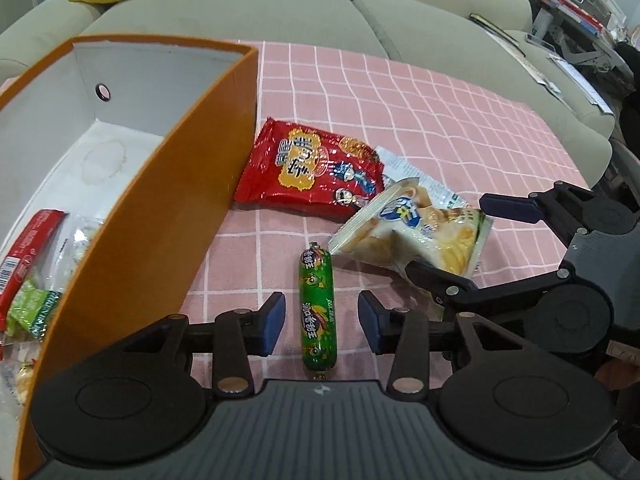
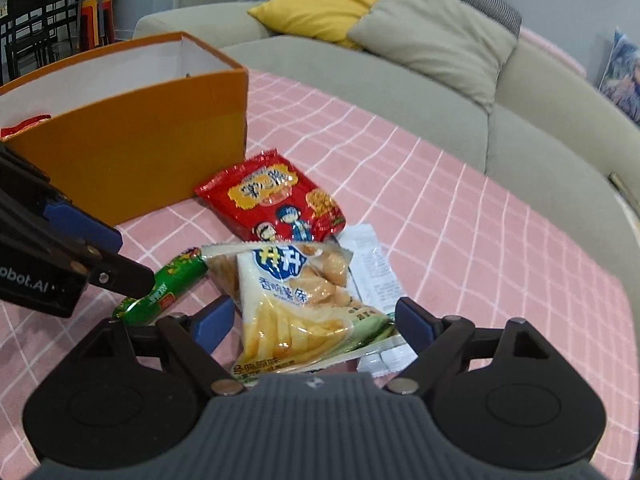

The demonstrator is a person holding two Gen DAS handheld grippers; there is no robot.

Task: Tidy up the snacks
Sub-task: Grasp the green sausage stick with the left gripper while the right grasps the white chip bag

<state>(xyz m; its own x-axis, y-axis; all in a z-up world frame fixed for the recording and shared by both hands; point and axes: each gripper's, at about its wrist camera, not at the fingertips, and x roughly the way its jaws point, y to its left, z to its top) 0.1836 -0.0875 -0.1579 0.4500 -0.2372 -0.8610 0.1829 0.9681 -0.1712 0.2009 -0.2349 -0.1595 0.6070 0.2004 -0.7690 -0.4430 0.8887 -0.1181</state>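
A green sausage stick (image 1: 318, 312) lies on the pink checked cloth between the fingers of my open left gripper (image 1: 322, 322); it also shows in the right wrist view (image 2: 160, 292). A white fries snack bag (image 2: 296, 304) lies between the fingers of my open right gripper (image 2: 316, 320), untouched; it also shows in the left wrist view (image 1: 412, 232). A red snack packet (image 1: 312, 168) lies beside the orange box (image 1: 160, 216), which holds several snacks (image 1: 32, 264). A white packet (image 2: 372, 264) lies under the fries bag.
The pink checked cloth (image 1: 460, 120) covers the table. A grey sofa (image 2: 400, 92) with yellow and grey cushions stands behind it. A desk with papers (image 1: 580, 8) is at far right. The right gripper's body (image 1: 560, 264) sits right of the fries bag.
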